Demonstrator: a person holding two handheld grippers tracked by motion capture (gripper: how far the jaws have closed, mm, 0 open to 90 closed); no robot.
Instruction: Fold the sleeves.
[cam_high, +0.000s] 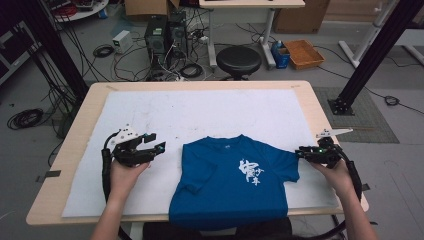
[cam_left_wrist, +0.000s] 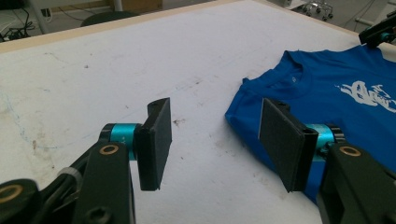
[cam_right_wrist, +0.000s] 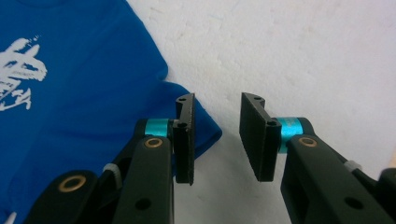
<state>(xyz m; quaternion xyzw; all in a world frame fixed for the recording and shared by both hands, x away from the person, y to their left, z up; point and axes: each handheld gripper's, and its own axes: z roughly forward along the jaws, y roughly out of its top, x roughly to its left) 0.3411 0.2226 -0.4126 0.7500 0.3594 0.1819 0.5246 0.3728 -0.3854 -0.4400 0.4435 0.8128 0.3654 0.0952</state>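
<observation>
A: What carries the scene?
B: A table (cam_high: 70, 165) topped by a white mat (cam_high: 200, 112).

A: Where is the shirt (cam_high: 227, 185), and how does it lie?
B: Flat, print up, at the near edge, middle to right. Its long axis runs near to far; the collar points far, the hem hangs over the near edge.

A: And the left gripper (cam_high: 150, 145)?
B: Just left of the shirt, jaws wide apart and empty; in its own view the right pad (cam_left_wrist: 282, 140) stands over the left sleeve.

A: The right gripper (cam_right_wrist: 215, 135)?
B: At the right sleeve tip, jaws apart, the cloth edge beside the left pad, not pinched.
</observation>
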